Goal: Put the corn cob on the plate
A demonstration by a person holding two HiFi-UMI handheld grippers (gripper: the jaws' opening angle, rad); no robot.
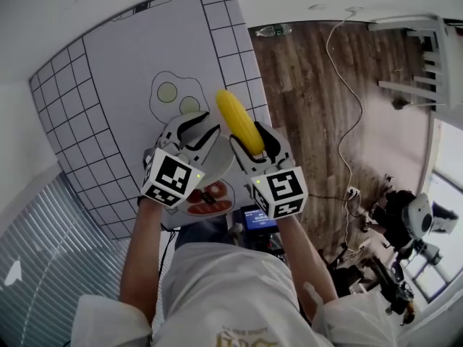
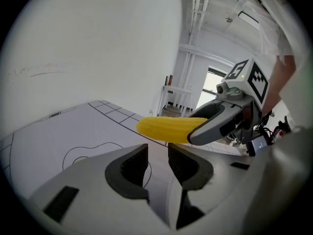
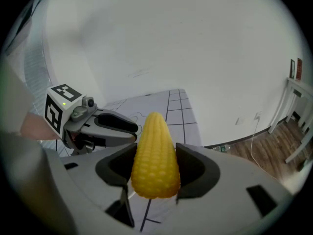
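Right tongs (image 3: 155,153) clench the corn cob (image 1: 239,120) above the table (image 1: 130,71) edge, left tongs (image 2: 157,156) gaping empty alongside.

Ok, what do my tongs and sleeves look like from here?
Both the left tongs and right tongs have light grey shells with black ribbed pads. Each carries a cube with black-and-white square markers and a small green light. You wear a white short-sleeved shirt.
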